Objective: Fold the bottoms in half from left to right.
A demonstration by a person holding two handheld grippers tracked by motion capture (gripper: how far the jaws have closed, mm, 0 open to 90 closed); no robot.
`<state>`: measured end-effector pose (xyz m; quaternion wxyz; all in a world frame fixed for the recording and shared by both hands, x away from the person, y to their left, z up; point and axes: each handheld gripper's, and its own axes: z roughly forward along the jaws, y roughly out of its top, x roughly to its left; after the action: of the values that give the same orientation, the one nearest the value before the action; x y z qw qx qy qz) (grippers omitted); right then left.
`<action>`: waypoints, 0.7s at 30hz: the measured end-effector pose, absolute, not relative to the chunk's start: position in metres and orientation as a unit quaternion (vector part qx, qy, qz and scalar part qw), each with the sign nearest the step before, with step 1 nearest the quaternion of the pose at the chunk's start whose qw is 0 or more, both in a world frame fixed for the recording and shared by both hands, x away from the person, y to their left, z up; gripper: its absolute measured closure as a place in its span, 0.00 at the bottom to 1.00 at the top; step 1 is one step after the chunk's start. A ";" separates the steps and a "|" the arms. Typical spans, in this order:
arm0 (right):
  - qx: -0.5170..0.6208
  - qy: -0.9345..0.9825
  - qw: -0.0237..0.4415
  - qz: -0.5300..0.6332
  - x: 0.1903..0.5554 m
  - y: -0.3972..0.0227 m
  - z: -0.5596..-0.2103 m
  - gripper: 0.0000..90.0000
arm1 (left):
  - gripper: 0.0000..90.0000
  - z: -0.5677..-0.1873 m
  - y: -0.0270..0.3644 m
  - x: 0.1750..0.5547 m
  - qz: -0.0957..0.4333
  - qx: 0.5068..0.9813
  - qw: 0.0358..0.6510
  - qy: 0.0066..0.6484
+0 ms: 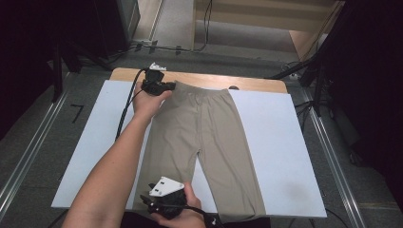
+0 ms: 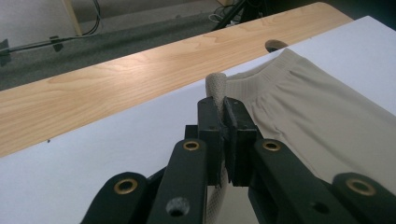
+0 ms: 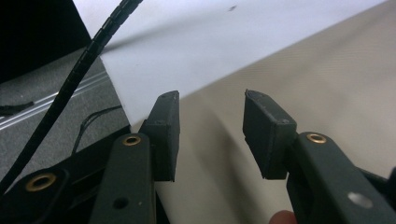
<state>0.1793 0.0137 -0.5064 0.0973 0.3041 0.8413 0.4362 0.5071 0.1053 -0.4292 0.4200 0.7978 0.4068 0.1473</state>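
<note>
The beige shorts [image 1: 202, 137] lie flat, legs toward the person, on a white sheet [image 1: 275, 142] that covers most of a wooden table [image 1: 256, 84]. The cloth looks thin, soft and light; it should fold and drag easily, with nothing stiff in it, so it will probably sag wherever it is not held. The thicker edges are the best places to take hold: the ribbed waistband [image 2: 261, 77] at the far end and the hem of each leg.

The left gripper [image 1: 164, 87] is clamped tight on the waistband's left corner, a little nub of fabric poking up between its jaws (a firm pinch, by the look of it). The right gripper [image 3: 210, 126] sits at the near hem of the left leg [image 1: 161, 156], its jaws partly apart, straddling the cloth with the pads not yet pressing on it.

Around the table the floor is grey, with cables, metal rails and dark stands; the room is dim.
</note>
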 end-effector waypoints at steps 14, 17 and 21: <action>0.306 0.864 0.142 0.374 0.177 0.051 -0.515 0.58 | 0.97 -0.437 0.113 0.511 0.147 0.798 0.416 0.411; 0.304 0.867 0.124 0.375 0.181 0.046 -0.513 0.85 | 0.97 -0.436 0.115 0.512 0.147 0.795 0.419 0.413; 0.312 0.859 0.091 0.395 0.188 0.037 -0.516 0.98 | 0.97 -0.435 0.117 0.512 0.148 0.796 0.416 0.413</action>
<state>0.1883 0.0369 -0.5157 0.0914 0.3122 0.8594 0.3946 0.5117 0.1165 -0.4354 0.4162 0.7963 0.4133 0.1477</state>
